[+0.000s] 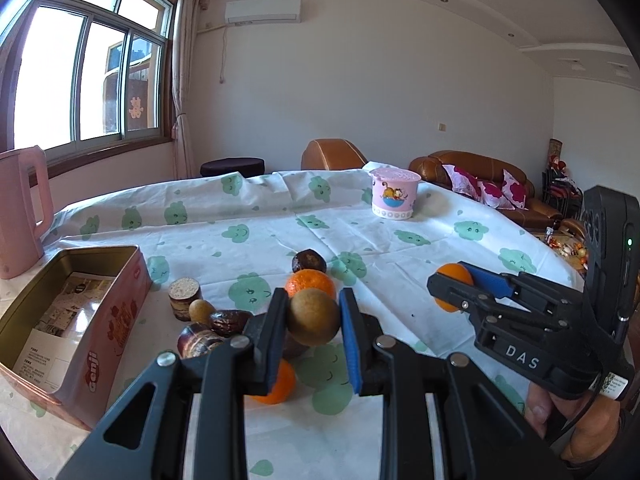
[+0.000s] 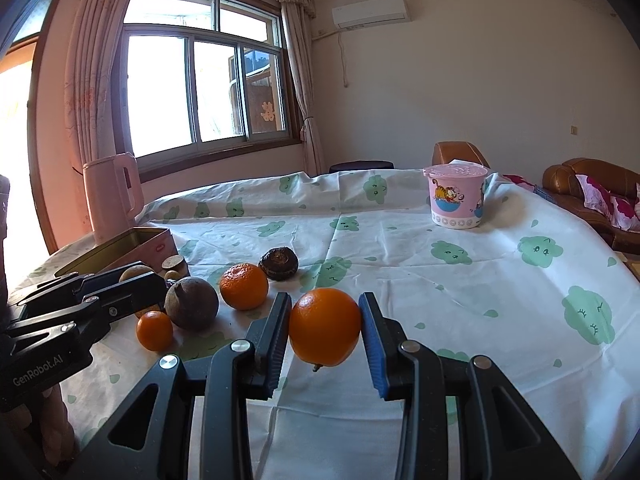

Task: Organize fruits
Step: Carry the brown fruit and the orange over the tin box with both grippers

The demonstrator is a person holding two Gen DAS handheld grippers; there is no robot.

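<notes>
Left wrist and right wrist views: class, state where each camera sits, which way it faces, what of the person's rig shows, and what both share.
Left wrist view: sits on the left gripper, facing across the table toward the far wall; jaws clamp a round brown fruit; the right gripper and a hand show at right.
Right wrist view: sits on the right gripper, facing the window; jaws clamp an orange; the left gripper shows at left.
Shared: pink tin, pink cartoon tub, pink kettle.
</notes>
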